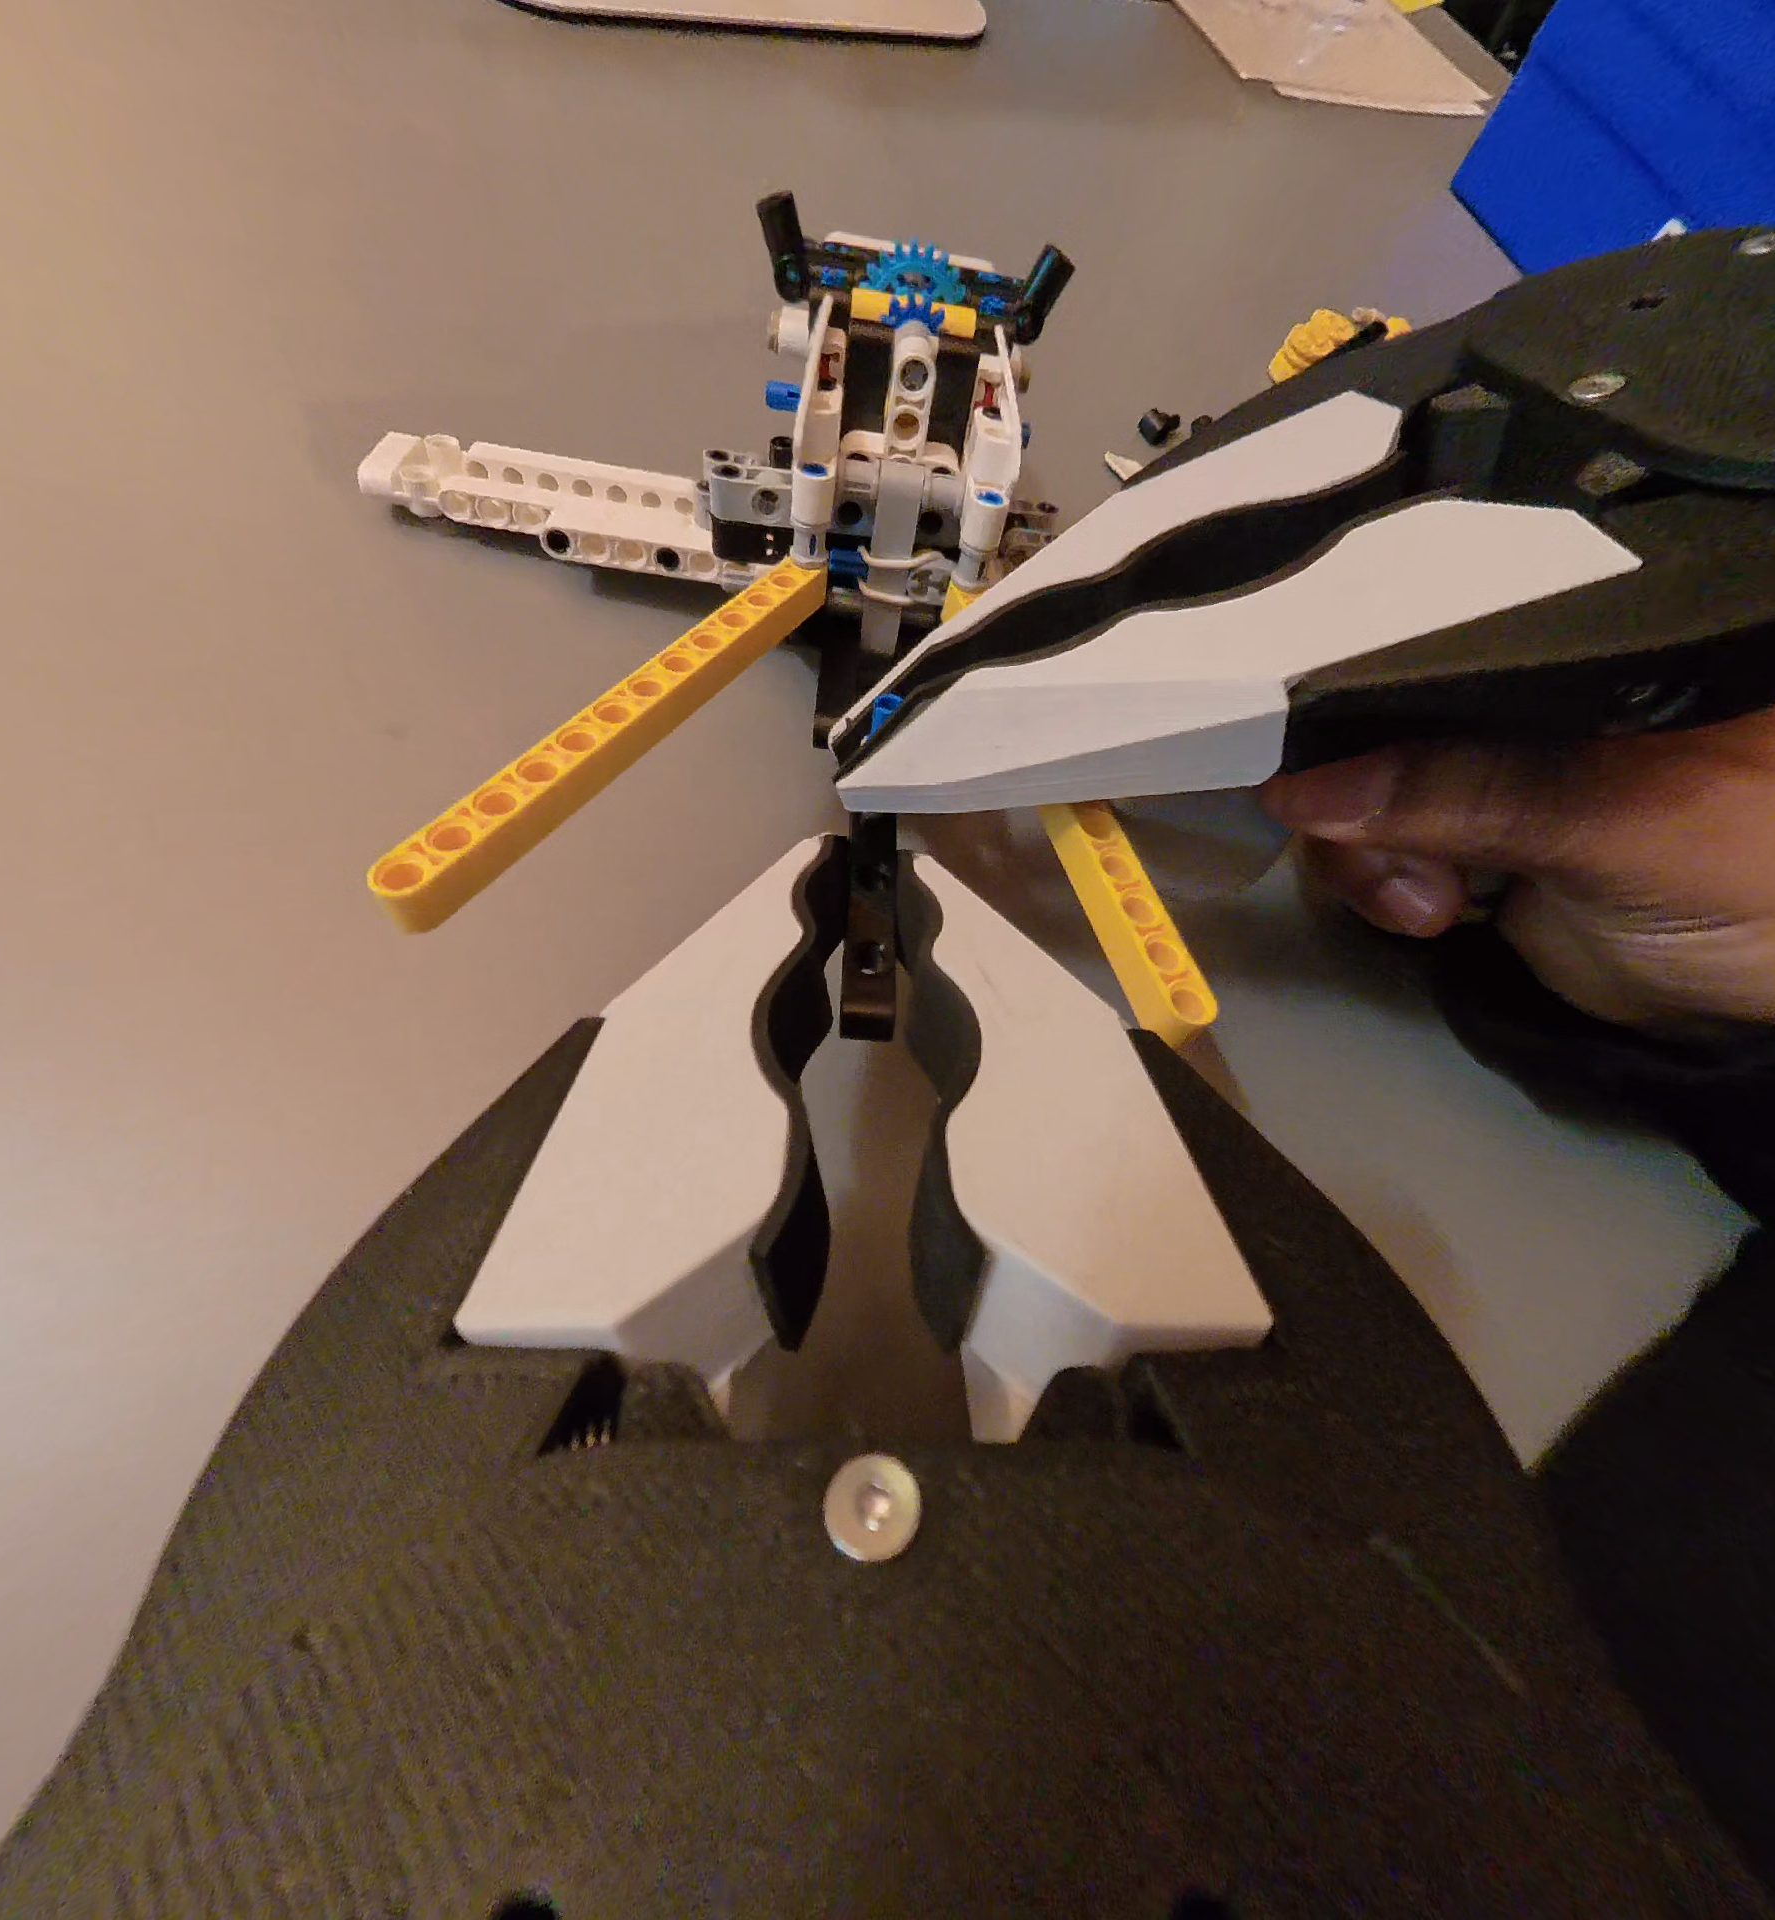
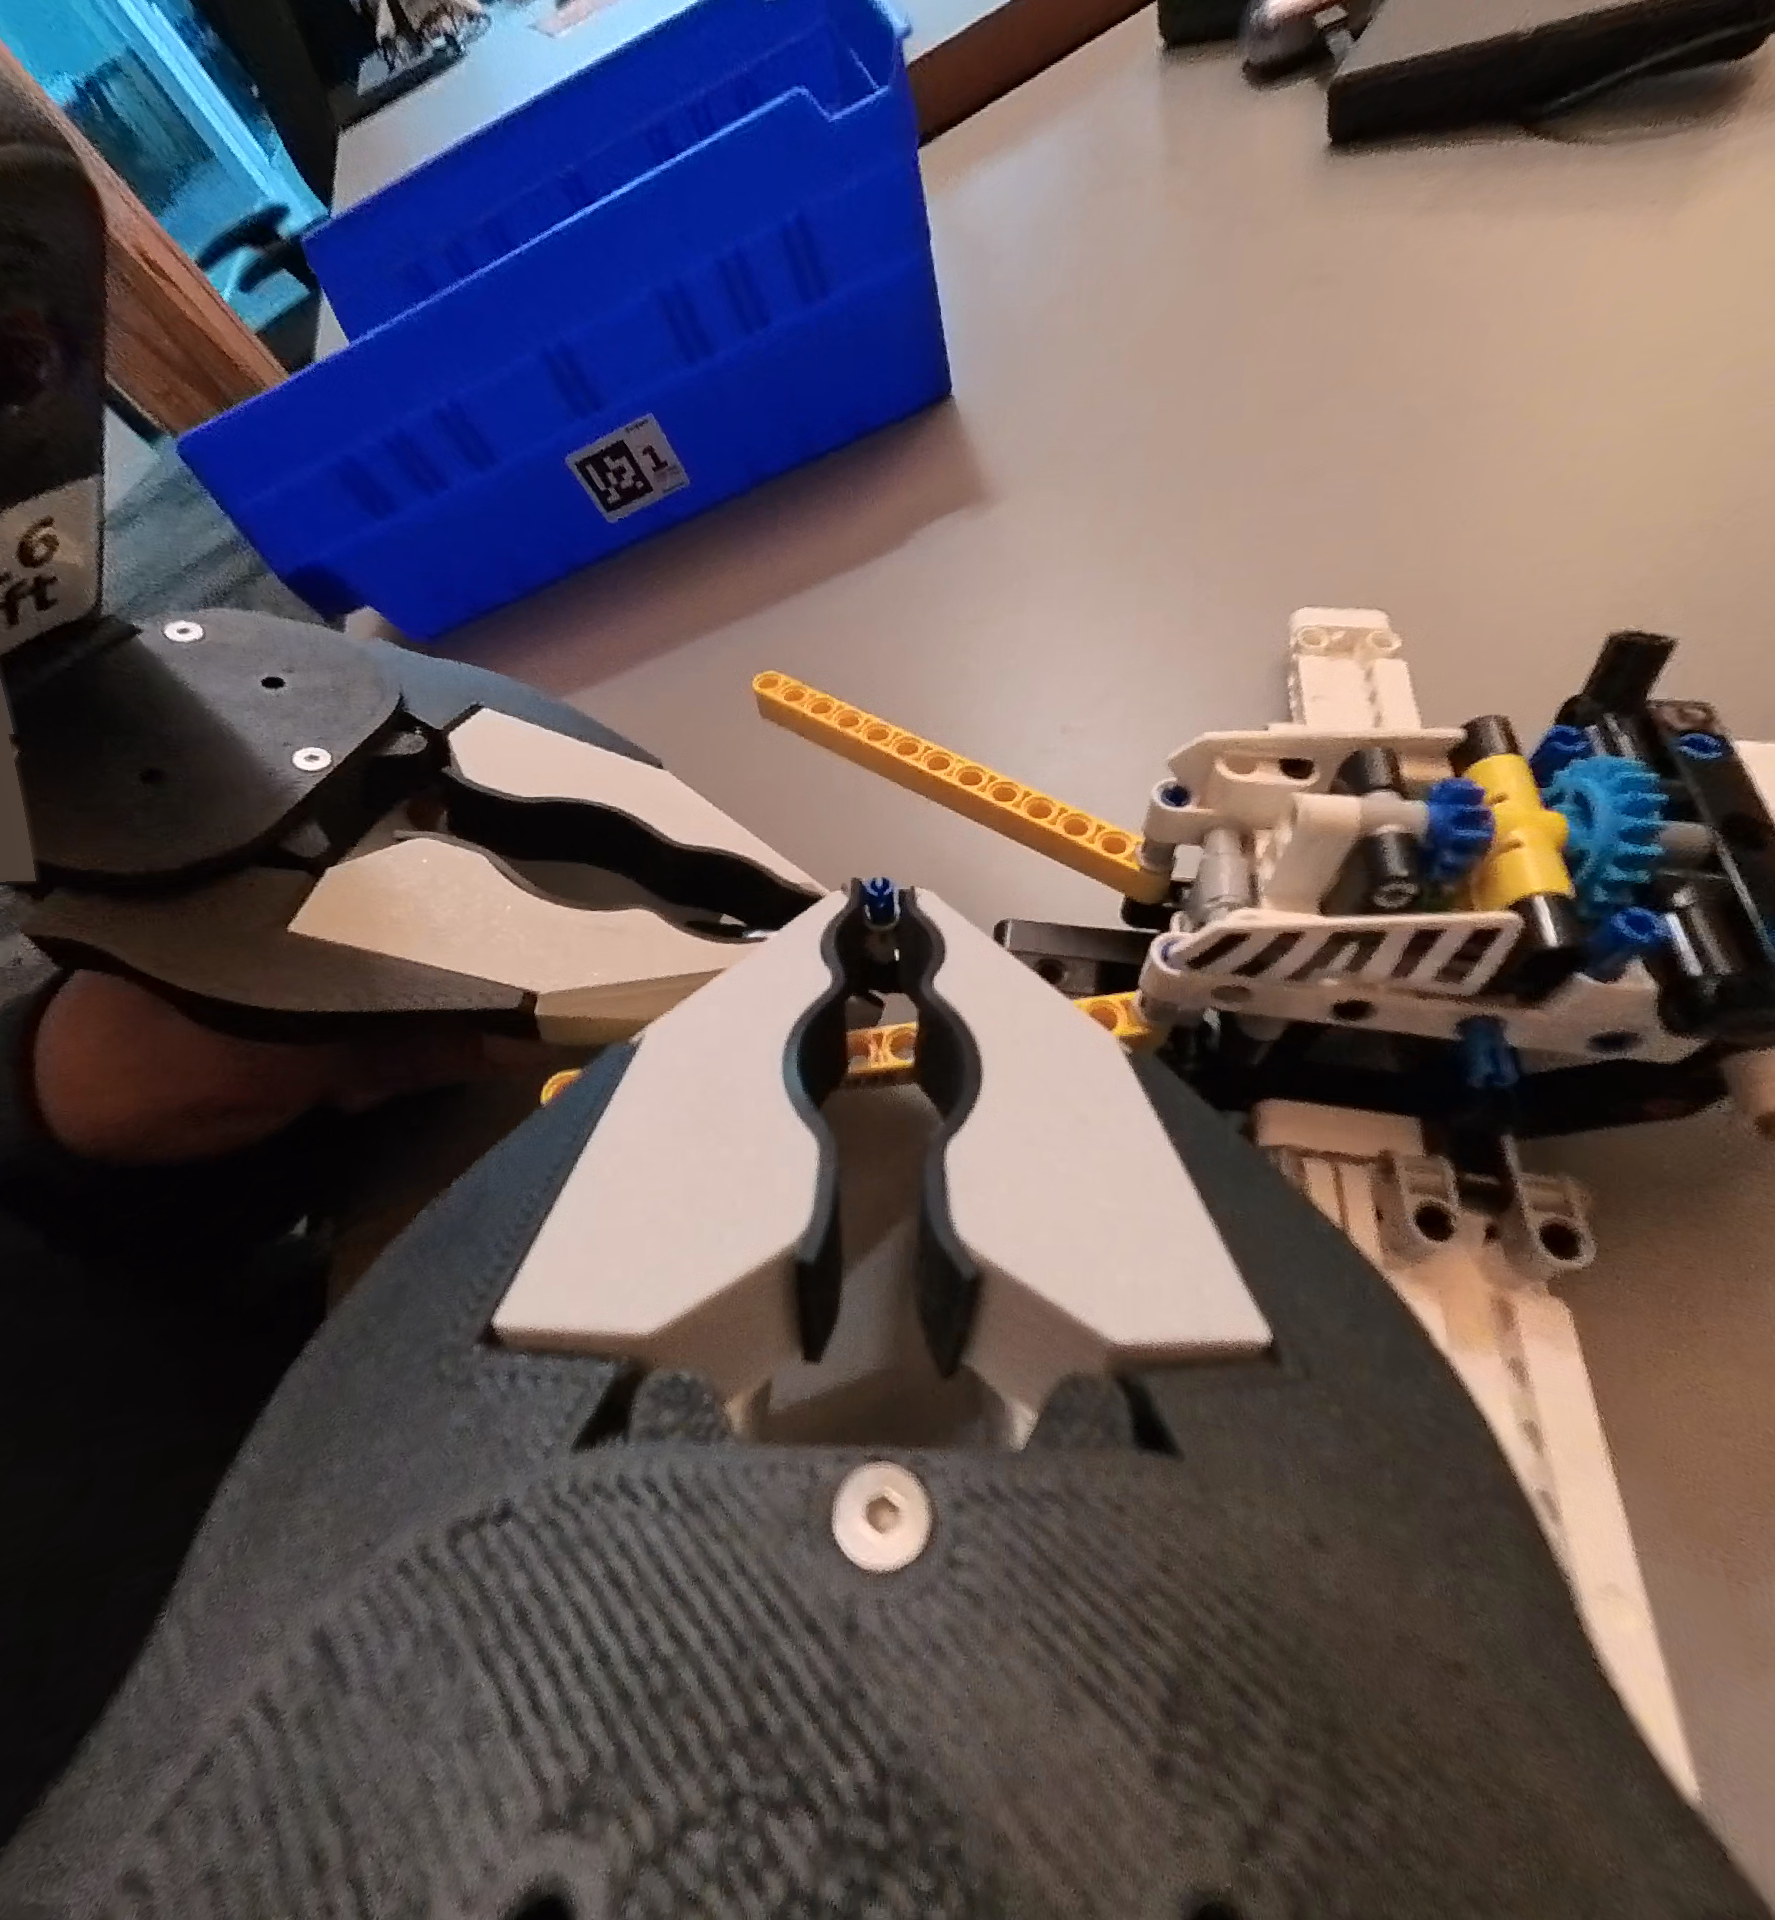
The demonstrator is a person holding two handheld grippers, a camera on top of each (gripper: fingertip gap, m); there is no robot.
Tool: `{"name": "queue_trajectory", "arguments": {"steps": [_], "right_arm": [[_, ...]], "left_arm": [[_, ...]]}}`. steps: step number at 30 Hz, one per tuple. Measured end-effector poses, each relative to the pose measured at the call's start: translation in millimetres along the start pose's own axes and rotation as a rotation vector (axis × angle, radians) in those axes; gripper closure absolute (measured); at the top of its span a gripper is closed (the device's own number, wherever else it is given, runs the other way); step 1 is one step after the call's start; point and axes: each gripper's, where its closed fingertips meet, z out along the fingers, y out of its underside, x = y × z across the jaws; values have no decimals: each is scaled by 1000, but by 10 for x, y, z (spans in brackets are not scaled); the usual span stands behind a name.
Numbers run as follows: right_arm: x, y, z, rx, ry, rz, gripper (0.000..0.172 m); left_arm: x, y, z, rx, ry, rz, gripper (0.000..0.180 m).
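A brick-built model [image 1: 909, 416] of white, black and yellow beams with blue gears stands on the grey table [image 1: 187, 520]. Two long yellow beams [image 1: 592, 727] [image 1: 1132, 914] stick out from it towards me. My left gripper [image 1: 870, 847] is shut on the end of the model's black beam [image 1: 867, 956], which points at the camera. My right gripper [image 2: 878, 896] is shut on a small blue pin [image 2: 878, 902] at its very tips. In the left wrist view the right gripper [image 1: 847, 743] holds the pin [image 1: 883, 712] just above the black beam, close to the left fingertips.
A blue bin [image 2: 602, 343] stands on the table beyond the left gripper [image 2: 758, 925]. Small loose parts [image 1: 1158, 424] and a yellow piece [image 1: 1319, 338] lie to the right of the model. A person's hand [image 1: 1548, 873] grips the right gripper. Papers [image 1: 1330, 52] lie at the far edge. Left and right tips are no more than a few centimetres apart.
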Motion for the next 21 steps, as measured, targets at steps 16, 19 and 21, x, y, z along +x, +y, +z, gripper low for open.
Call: {"name": "queue_trajectory", "arguments": {"steps": [16,19,21], "right_arm": [[436,-918,-821,444,150,69,168],[285,-977,-862,424,154,-56,168],[216,-895,-803,410,117,-40,167]], "left_arm": [[-11,127,42,-78,-22,17,173],[-72,148,54,-94,-15,-44,173],[-101,154,74,-108,-30,-38,173]]}}
